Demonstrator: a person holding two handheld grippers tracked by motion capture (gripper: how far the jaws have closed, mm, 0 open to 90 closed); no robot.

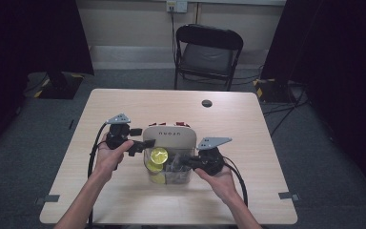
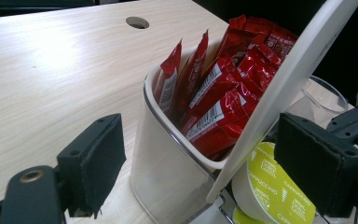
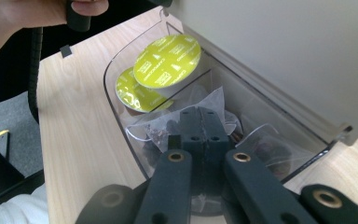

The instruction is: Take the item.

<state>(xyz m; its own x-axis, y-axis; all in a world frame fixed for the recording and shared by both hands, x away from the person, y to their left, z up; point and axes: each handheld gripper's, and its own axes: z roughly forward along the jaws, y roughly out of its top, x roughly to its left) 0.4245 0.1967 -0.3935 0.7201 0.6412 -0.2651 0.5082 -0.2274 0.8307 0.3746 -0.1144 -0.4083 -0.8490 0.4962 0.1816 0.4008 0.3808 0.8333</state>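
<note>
Left tool (image 1: 143,145): jaws spread, props white lid (image 1: 169,138) of organizer box (image 1: 169,164) upright; keep lid back, steady. Yellow capsules (image 1: 158,155) in box's left compartment, red sachets (image 2: 216,88) in bin behind lid. Right tool (image 3: 201,122): jaws clenched together on clear tea-bag pouch (image 3: 177,122) in box's right compartment. Judgement: lift straight up, slow, grip thin film firmly, clear divider and lid edge. Worktop (image 1: 124,107): pale wood, cable hole beyond box. Room: grey floor, black folding chair (image 1: 208,52) beyond box, dark curtains each side.

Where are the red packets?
The red packets stand upright in the white back compartment of the organiser, behind its raised lid. In the high view they peek out on the lid's far side, near the table's middle.
</note>
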